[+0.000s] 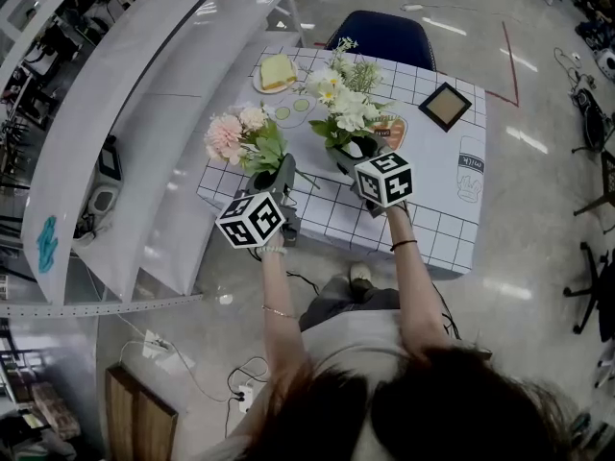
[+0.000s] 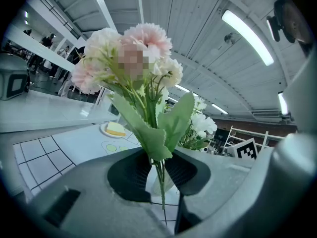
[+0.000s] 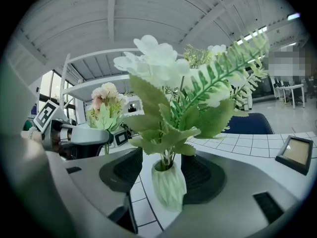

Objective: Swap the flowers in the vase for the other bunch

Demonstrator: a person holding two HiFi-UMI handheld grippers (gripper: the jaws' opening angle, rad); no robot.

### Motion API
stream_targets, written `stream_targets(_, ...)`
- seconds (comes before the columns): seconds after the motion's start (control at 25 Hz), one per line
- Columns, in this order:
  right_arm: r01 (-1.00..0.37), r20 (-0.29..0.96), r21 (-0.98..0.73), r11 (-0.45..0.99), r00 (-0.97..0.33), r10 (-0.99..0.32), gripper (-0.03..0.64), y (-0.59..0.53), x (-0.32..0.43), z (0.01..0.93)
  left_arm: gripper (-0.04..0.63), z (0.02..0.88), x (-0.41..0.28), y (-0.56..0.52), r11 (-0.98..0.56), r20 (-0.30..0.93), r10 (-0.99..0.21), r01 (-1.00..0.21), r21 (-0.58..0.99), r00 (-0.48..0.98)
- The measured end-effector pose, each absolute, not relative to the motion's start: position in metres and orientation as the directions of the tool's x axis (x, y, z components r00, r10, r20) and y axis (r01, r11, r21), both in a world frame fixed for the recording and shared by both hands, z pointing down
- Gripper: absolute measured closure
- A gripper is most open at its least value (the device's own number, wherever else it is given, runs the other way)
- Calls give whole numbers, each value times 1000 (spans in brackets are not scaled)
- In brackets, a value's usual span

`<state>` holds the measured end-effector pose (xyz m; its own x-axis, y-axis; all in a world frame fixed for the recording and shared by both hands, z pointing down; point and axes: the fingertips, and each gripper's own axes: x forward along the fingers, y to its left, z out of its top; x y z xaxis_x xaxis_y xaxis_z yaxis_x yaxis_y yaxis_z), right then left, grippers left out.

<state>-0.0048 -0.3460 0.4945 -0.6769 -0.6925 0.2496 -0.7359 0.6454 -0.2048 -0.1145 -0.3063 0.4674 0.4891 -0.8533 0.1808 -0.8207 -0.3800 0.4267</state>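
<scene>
Left gripper [image 2: 159, 171]: jaws closed on the thin green stems [image 2: 160, 180] of the pink bunch [image 2: 151, 36]. The bunch stands upright above the pads, held clear of the table, with its leaves spreading just over the jaws. In the head view this gripper [image 1: 280, 174] sits at the near left corner of the table [image 1: 447, 224], with the pink bunch [image 1: 233, 134] above it.

Right gripper [image 3: 163, 168]: jaws wide apart, clamping nothing. The pale green ribbed vase [image 3: 168, 188] stands upright on the table between them. A clear gap shows at the pad on the left of the view; the vase's edge overlaps the other pad, and contact there cannot be judged. The white bunch [image 3: 171, 78], with fern sprigs, sits in the vase. In the head view this gripper [image 1: 354, 154] lies just right of the left one, and the white bunch [image 1: 342, 99] rises beyond it.

Surroundings: the table carries a white cloth with a black grid. Farther back lie a plate [image 1: 276, 73] with a yellow slice, at left, and a dark picture frame [image 1: 445, 107], at right. A blue chair [image 1: 386, 35] stands behind the table.
</scene>
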Motion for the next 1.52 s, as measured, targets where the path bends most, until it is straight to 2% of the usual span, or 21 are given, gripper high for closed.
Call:
stream_targets(0.92,-764,261,-227,604,-646,-718,408,-318,15,478,518,459,-117,-299,-443,181,-816,-795,414,549)
stream_targets(1.12,-717,230,-261,647,-697,-680,450,-307,12,460,518,455,-119,-296,-457,178,-808,-788,412,561)
stream_targets(1.28,-687,197,-258,680,-726,-659,513,-297,8,446,518,453,-119,-293,-471,172,-801,-782,409,573)
stream_targets(1.52,-660,152,-244,710,-749,-644,546,-285,0,423,518,446,-119,-287,-501,153,-789,-768,400,594)
